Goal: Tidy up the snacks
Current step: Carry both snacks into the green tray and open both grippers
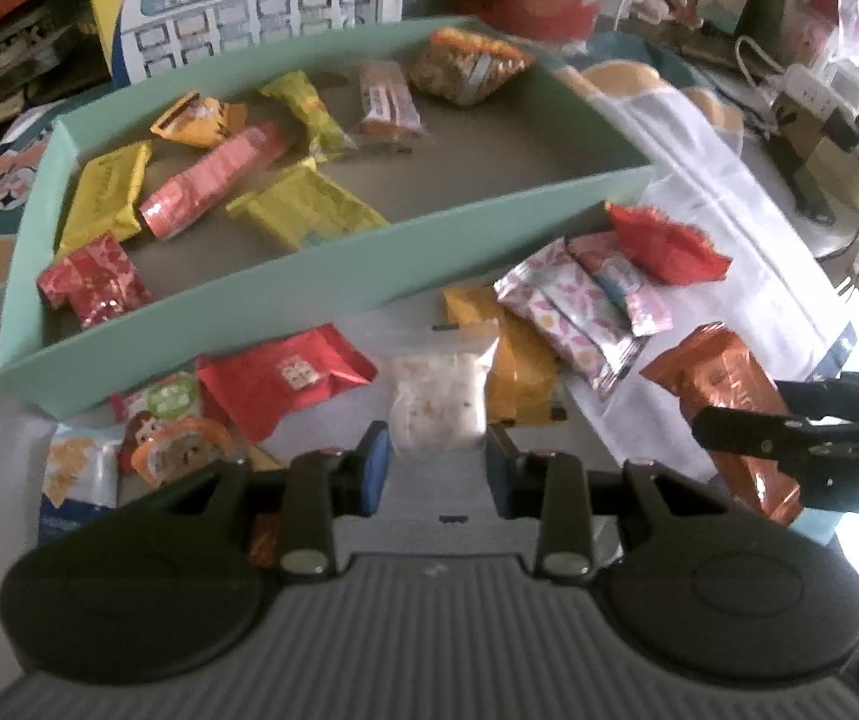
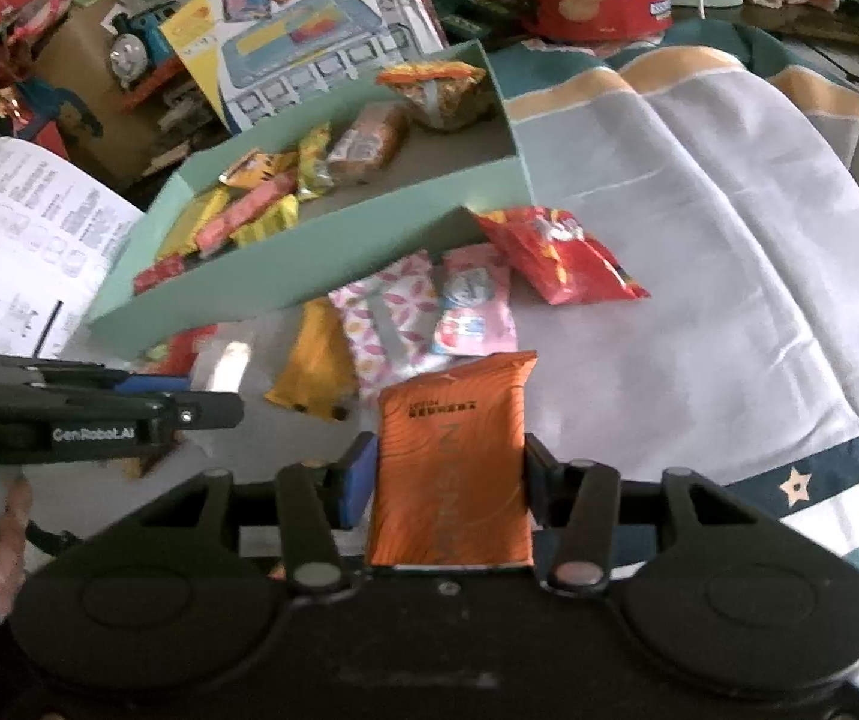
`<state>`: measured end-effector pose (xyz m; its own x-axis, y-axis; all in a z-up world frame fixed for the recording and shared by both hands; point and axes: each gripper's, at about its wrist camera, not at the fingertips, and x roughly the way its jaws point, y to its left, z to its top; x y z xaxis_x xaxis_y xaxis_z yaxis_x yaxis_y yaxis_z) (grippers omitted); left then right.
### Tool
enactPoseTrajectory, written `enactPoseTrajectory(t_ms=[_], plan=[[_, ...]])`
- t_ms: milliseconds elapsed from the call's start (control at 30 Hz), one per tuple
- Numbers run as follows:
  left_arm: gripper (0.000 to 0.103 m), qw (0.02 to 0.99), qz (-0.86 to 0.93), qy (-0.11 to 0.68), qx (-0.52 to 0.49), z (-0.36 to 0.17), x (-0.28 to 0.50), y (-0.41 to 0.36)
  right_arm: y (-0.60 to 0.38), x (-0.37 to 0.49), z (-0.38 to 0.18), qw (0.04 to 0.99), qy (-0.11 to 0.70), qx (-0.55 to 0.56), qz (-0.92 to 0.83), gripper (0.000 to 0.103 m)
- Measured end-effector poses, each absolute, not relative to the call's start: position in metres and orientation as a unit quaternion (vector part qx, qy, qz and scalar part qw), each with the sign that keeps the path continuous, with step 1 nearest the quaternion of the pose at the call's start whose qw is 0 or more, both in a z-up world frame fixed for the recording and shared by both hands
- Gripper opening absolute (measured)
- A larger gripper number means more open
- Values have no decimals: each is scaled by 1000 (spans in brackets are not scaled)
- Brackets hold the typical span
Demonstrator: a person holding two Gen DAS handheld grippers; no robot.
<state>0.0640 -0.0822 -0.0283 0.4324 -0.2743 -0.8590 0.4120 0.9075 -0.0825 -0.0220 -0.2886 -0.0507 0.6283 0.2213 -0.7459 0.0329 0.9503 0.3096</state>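
A mint green tray [image 1: 321,276] holds several wrapped snacks; it also shows in the right wrist view [image 2: 285,258]. Loose snacks lie on the cloth in front of it. My left gripper [image 1: 436,465] is open, with a clear packet of pale snack [image 1: 436,402] between and just beyond its fingertips. My right gripper [image 2: 450,468] is shut on an orange snack packet [image 2: 450,462], which stands between its pads. That packet and the right gripper show at the right in the left wrist view [image 1: 729,396].
On the cloth lie a red packet [image 1: 285,378], a yellow packet [image 1: 513,360], floral and pink packets [image 2: 417,306] and a red bag [image 2: 555,252]. Boxes, a toy train [image 2: 135,48] and a printed paper sheet [image 2: 21,228] crowd the back and left.
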Motion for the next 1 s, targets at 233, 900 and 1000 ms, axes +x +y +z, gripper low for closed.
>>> enactPoseTrajectory(t_ms=[233, 900, 1000], plan=[[33, 858, -209, 467, 48, 5, 71, -74, -287, -4, -10, 902, 393, 165, 72, 49], [24, 848, -209, 484, 50, -10, 220, -135, -286, 211, -15, 897, 410, 158, 58, 49], [24, 845, -211, 488, 54, -18, 224, -137, -288, 219, -25, 895, 414, 157, 58, 50]])
